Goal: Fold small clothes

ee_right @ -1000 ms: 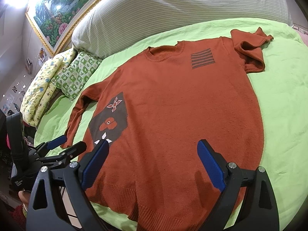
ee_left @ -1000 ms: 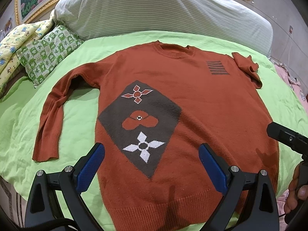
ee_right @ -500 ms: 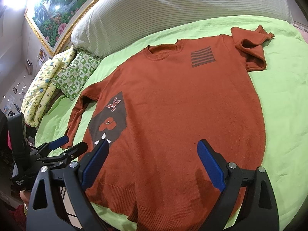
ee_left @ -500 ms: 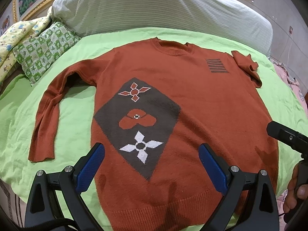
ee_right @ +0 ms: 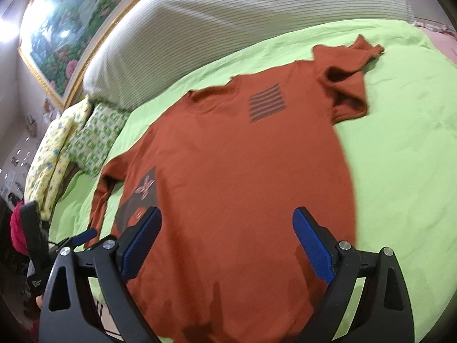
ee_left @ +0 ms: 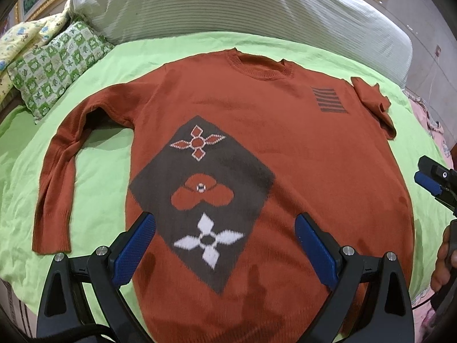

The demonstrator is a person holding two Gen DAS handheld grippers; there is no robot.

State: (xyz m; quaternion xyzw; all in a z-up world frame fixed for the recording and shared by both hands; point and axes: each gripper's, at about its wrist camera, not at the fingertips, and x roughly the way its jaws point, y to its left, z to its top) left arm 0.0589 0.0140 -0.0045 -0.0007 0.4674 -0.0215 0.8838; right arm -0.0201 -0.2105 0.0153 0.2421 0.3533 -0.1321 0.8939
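— Both views have crept closer over the sweater (ee_left: pixel 285 148) since a second ago?
— Yes. It lies flat on the bed (ee_left: pixel 94 177); left hand-held gripper (ee_left: pixel 225 245) and right hand-held gripper (ee_right: pixel 227 241) hover, fingers apart, empty.

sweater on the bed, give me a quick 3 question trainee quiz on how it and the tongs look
1. True or false: both sleeves of the sweater lie stretched out flat.
2. Which tongs hold fabric? A) left tongs B) right tongs C) neither
3. Fill in: the sweater lies on a ____ sheet.

Key: 1. False, the sleeve near the striped patch is bunched up. 2. C, both are open. 3. Green.
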